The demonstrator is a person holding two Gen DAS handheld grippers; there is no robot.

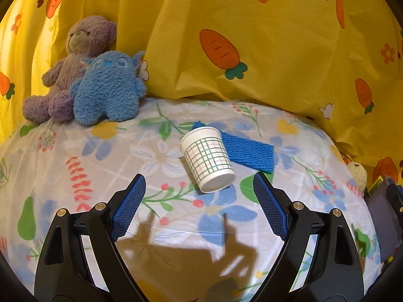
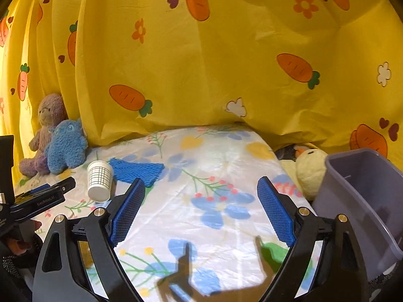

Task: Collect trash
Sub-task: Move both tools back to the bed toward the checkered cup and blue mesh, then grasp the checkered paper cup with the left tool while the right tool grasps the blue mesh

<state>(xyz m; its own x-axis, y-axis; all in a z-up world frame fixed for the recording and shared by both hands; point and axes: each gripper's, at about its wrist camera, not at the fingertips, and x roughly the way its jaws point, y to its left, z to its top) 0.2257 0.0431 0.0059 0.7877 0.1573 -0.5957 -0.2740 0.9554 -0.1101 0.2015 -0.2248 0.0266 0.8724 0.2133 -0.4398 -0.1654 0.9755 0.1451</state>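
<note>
Left wrist view, paper cup [image 1: 207,159] tipped over (on floral sheet [image 1: 161,226]), left gripper [image 1: 199,182] gaping

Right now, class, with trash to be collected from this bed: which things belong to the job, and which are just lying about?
Job: paper cup; blue foam net; grey bin.
Lying about: purple teddy bear; blue plush monster; yellow plush duck.

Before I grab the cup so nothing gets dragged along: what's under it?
The paper cup lies tipped on the floral sheet, its rim end over a corner of the blue foam net. How far the net runs beneath is hidden.
</note>
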